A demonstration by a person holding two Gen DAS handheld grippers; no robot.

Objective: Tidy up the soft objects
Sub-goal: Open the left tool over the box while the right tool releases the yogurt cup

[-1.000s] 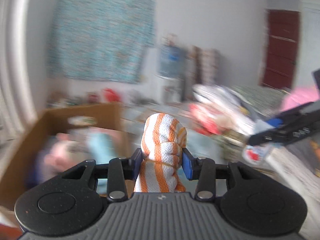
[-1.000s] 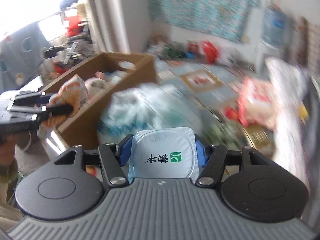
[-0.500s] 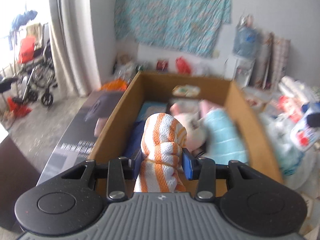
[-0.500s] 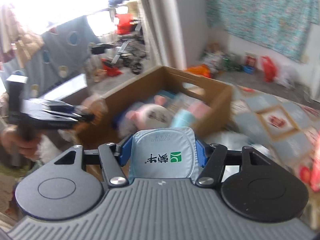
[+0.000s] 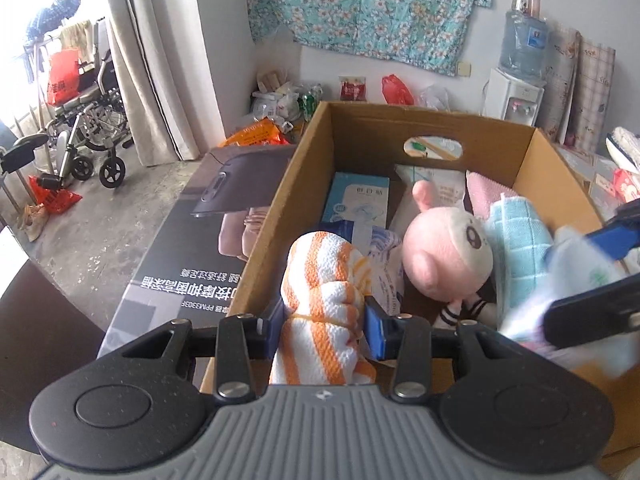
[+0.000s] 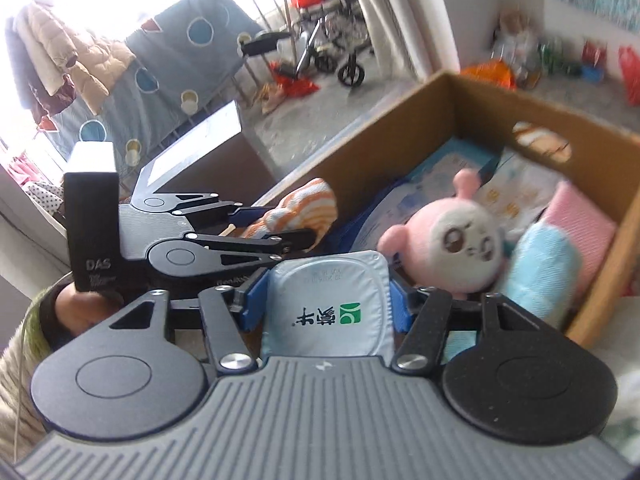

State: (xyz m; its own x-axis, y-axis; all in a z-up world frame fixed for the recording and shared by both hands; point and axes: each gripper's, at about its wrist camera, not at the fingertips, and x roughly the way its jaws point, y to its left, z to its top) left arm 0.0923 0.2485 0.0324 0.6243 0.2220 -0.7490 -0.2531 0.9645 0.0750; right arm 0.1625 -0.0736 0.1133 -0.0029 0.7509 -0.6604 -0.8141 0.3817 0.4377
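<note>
A rolled white towel with orange stripes (image 5: 324,304), tied round its middle with a thin band, sits clamped between the blue pads of the left gripper (image 5: 325,322), held over the near left corner of an open brown cardboard box (image 5: 432,124). The right gripper (image 6: 325,300) grips a soft pale blue sealed pouch with green and dark printed characters (image 6: 328,304); its jaws have just been closing a little, with the pouch between them, at the box's near edge. Inside the box lie a round pink plush toy with a white face (image 5: 448,256), a rolled light blue towel (image 5: 520,236) beside it, a folded pink cloth (image 5: 486,192) behind, and flat blue and white packets (image 5: 356,200). A dark printed carton (image 5: 192,248) lies just beside the box on the left. A hand (image 6: 80,308) holds the left gripper's handle. A floral turquoise cloth (image 5: 368,4) hangs on the wall behind.
</note>
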